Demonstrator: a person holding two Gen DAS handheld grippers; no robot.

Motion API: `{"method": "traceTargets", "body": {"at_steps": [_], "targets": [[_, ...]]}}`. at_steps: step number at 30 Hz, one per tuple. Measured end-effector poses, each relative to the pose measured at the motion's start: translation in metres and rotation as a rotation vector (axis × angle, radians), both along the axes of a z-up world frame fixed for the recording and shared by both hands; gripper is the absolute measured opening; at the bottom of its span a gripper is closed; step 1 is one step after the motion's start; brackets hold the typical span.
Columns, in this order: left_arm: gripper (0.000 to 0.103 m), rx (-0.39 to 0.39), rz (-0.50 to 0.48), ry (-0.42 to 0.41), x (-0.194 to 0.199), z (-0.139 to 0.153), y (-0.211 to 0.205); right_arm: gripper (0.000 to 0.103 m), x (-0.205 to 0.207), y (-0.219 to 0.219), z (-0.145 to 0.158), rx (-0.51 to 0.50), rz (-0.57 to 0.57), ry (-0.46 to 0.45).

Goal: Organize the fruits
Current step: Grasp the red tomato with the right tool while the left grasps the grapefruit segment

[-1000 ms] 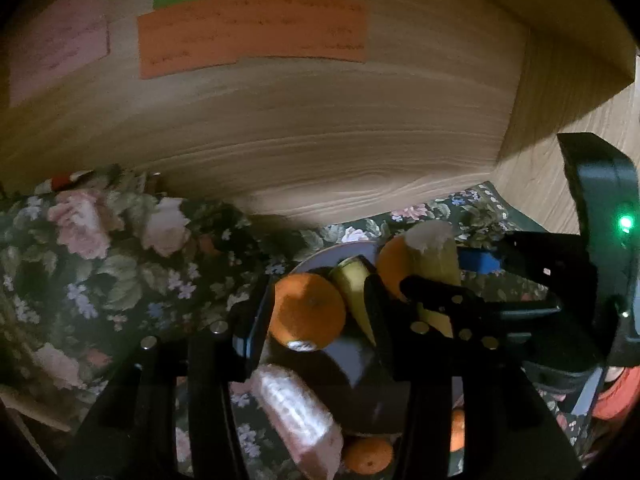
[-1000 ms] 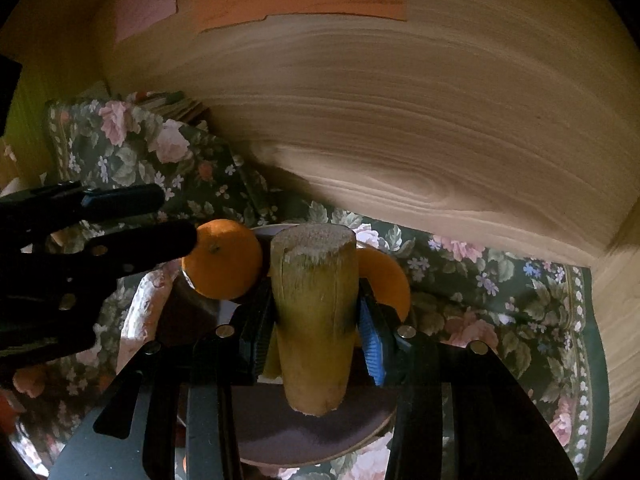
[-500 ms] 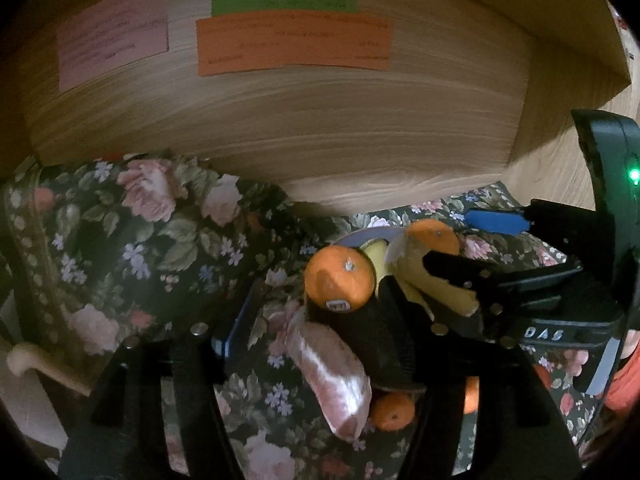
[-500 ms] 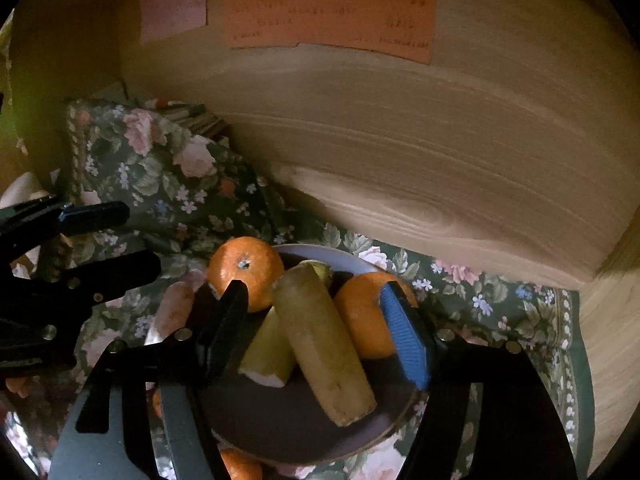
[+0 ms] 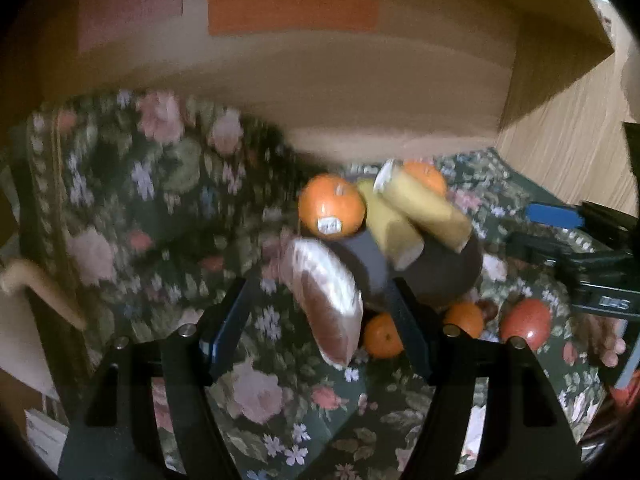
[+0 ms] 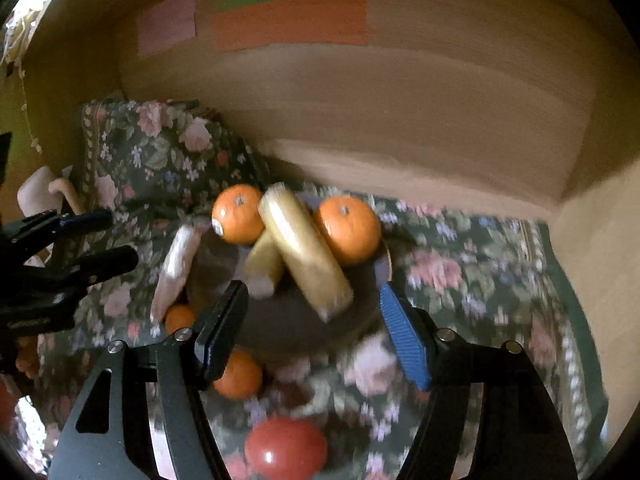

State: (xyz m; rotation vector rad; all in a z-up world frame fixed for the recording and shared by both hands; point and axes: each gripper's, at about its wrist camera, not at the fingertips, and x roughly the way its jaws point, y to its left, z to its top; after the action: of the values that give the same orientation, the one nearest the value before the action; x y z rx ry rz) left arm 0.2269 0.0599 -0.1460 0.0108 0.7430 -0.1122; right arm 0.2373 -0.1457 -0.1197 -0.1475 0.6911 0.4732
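Observation:
A dark plate (image 6: 280,328) on the floral cloth holds two oranges (image 6: 238,214) (image 6: 347,229) and two yellow-green cut stalks (image 6: 306,258) (image 6: 264,262). The plate also shows in the left wrist view (image 5: 444,276), with the stickered orange (image 5: 331,210) and the stalks (image 5: 426,208). A pinkish wrapped piece (image 5: 326,300) lies at the plate's left edge. My left gripper (image 5: 320,316) is open and empty, back from the plate. My right gripper (image 6: 314,328) is open and empty, in front of the plate.
Small oranges (image 6: 239,374) (image 6: 179,318) and a red tomato (image 6: 286,448) lie on the cloth before the plate. A wooden back wall (image 6: 400,120) with coloured paper notes (image 6: 292,22) and a side wall (image 6: 600,260) close the space. The cloth humps up at left (image 5: 140,184).
My right gripper let go of the yellow-green stalk, which now lies on the plate, and pulled back open. My left gripper released the stickered orange and drew back.

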Motion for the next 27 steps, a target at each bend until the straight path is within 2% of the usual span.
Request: {"method": "traceTargets", "body": {"at_steps": [3, 7, 11, 14, 16, 17, 22, 27], "targets": [[0.069, -0.009, 0.0, 0.044, 0.004, -0.014, -0.001, 0.065, -0.012, -0.009, -0.008, 0.019, -0.026, 0.016], [0.06, 0.004, -0.001, 0.074, 0.012, -0.027, -0.005, 0.066, -0.025, -0.02, -0.015, 0.035, -0.062, 0.022], [0.06, -0.011, -0.002, 0.103, 0.023, -0.036, -0.007, 0.066, -0.033, -0.028, -0.021, 0.051, -0.075, 0.042], [0.053, -0.027, 0.008, 0.12, 0.03, -0.041, -0.007, 0.066, -0.037, -0.029, -0.026, 0.046, -0.081, 0.049], [0.046, -0.063, 0.001, 0.127, 0.031, -0.041, -0.004, 0.066, -0.038, -0.029, -0.029, 0.049, -0.073, 0.065], [0.037, -0.075, -0.004, 0.131, 0.032, -0.041, -0.003, 0.066, -0.039, -0.028, -0.031, 0.049, -0.069, 0.071], [0.035, -0.051, 0.0, 0.127, 0.027, -0.041, 0.0, 0.066, -0.043, -0.026, -0.039, 0.051, -0.045, 0.097], [0.029, -0.042, -0.007, 0.112, 0.005, -0.032, 0.009, 0.066, -0.044, -0.021, -0.051, 0.025, -0.037, 0.121]]}}
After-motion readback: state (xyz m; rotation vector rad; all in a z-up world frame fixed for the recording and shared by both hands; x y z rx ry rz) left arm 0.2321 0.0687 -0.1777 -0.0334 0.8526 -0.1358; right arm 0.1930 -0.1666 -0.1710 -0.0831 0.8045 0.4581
